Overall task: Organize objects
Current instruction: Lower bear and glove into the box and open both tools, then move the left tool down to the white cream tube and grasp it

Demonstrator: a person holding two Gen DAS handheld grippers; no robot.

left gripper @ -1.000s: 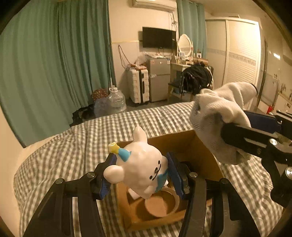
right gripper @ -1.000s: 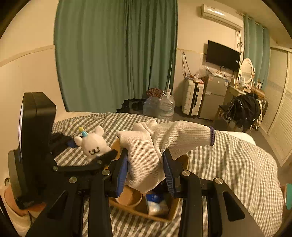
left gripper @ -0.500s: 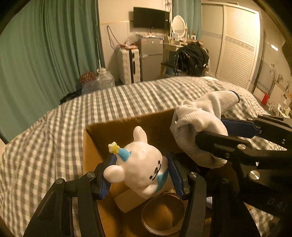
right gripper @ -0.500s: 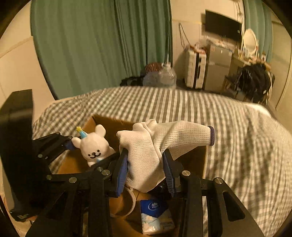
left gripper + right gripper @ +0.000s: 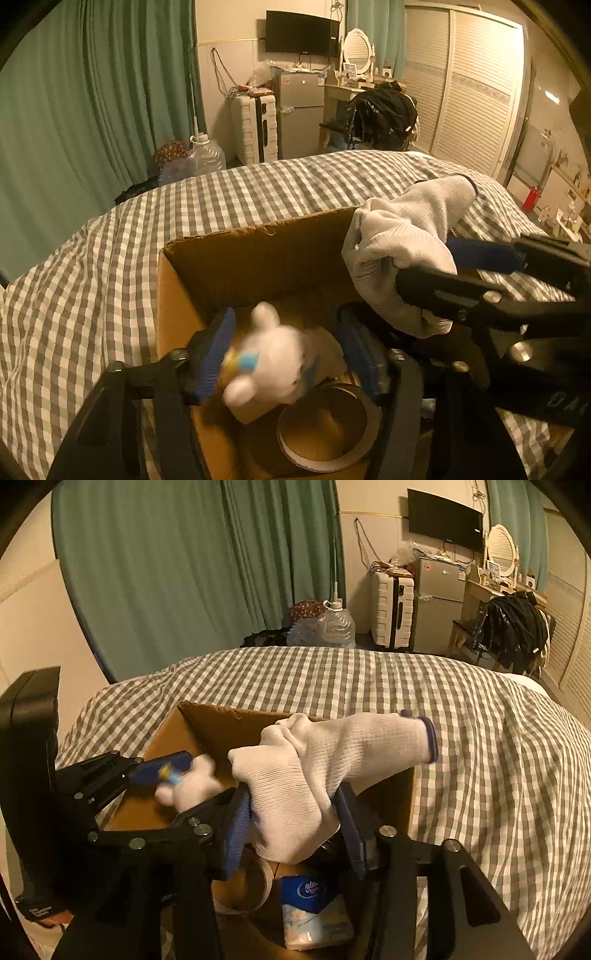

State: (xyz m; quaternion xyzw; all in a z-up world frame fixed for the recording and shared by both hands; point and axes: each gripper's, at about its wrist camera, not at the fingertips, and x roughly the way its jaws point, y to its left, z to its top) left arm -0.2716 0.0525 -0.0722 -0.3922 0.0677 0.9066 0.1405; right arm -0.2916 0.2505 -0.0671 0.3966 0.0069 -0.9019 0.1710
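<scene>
White bear figurine (image 5: 271, 363), motion-blurred between the spread fingers of the left gripper (image 5: 286, 356); its face cannot be read, nor whether either pad touches it. Tape roll (image 5: 327, 430), near rim cut off by the gripper body. Tissue pack (image 5: 317, 910), print too small to read. White knit glove (image 5: 314, 775), lower part hidden between the right gripper (image 5: 295, 818) pads. Cardboard box (image 5: 258, 254), near wall hidden.

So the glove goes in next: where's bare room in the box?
Bare cardboard shows along the box's far wall, though the toy bear is over it. The near end is crowded: tape roll, tissue pack. The bedspread beyond is bare.
</scene>
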